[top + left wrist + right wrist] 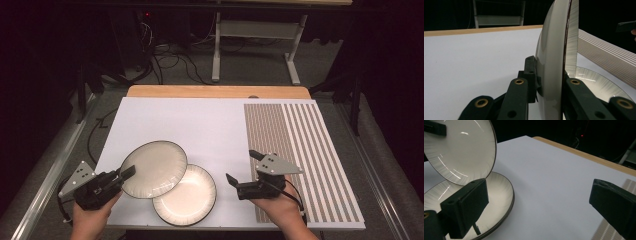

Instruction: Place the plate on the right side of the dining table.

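Dark floor and tangled cables lie beyond the white table (200,120), with a striped mat (300,150) along its right side; my left gripper (122,174) is clamped tight on the rim of the upper plate (152,167), tilting it up so it overlaps the lower plate (187,197), which lies flat near the table's front edge; my right gripper (245,167) hovers just right of the plates, jaws spread wide, nothing between them.

Dark room, grey floor (260,65) — cables (170,62)
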